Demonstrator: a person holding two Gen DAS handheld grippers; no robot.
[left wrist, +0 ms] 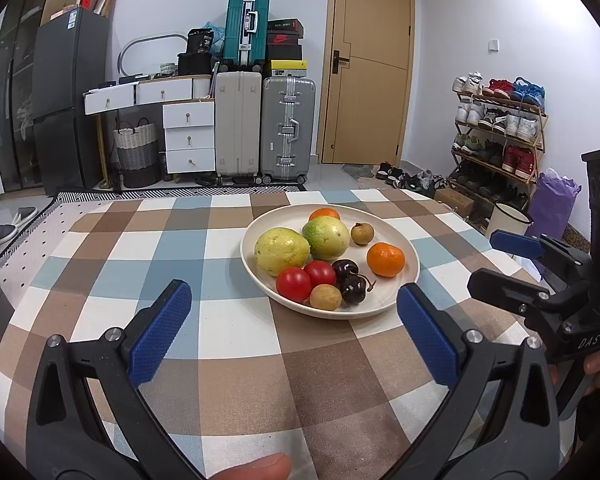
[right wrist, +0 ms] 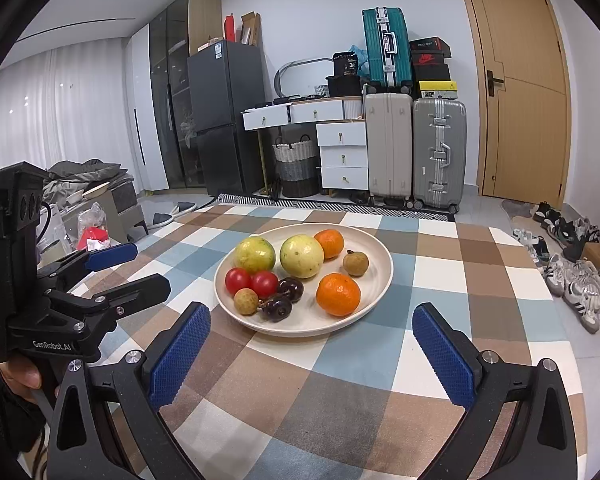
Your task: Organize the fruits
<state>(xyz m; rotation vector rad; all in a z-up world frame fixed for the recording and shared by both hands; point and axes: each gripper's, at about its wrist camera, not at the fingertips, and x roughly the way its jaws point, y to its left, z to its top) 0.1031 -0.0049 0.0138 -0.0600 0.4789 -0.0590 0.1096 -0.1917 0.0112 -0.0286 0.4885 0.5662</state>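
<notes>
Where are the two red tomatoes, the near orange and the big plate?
Red tomatoes (right wrist: 251, 281): right wrist view, where the two touch.
Near orange (right wrist: 338, 288): right wrist view, middle of its peel.
Plate (right wrist: 380, 256): right wrist view, bare inner wall on its right side.

the plate (left wrist: 414, 268) sat on the counter (left wrist: 148, 248), holding all the fruit. two guavas (left wrist: 282, 251) lay at its rear left, tomatoes (left wrist: 294, 285) before them, cherries (left wrist: 350, 286) beside those, one orange (left wrist: 385, 259) at right.
</notes>
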